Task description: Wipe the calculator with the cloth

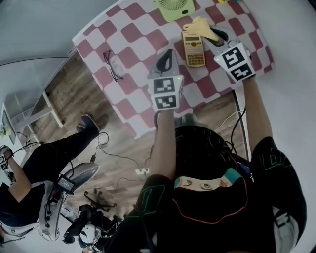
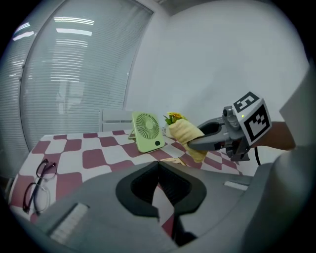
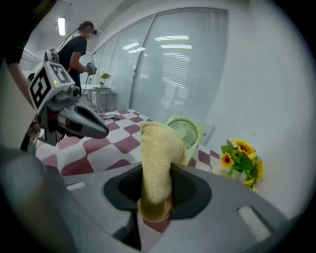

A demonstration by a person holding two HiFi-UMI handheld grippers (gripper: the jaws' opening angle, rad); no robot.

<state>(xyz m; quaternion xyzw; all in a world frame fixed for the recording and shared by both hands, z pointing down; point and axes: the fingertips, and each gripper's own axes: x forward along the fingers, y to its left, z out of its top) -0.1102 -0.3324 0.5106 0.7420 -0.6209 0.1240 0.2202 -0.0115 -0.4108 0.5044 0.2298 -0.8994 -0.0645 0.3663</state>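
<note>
Fan [image 1: 174, 7] stands just beyond the calculator [image 1: 193, 48]; open table [image 1: 133, 54] lies toward glasses [image 1: 113, 64].

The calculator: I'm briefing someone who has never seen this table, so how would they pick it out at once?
Find the table with the red-and-white checked cover. Just nearer the person than the green fan lies the calculator, flat, next to the yellow cloth. It is the only yellowish slab with a screen and rows of keys.
</note>
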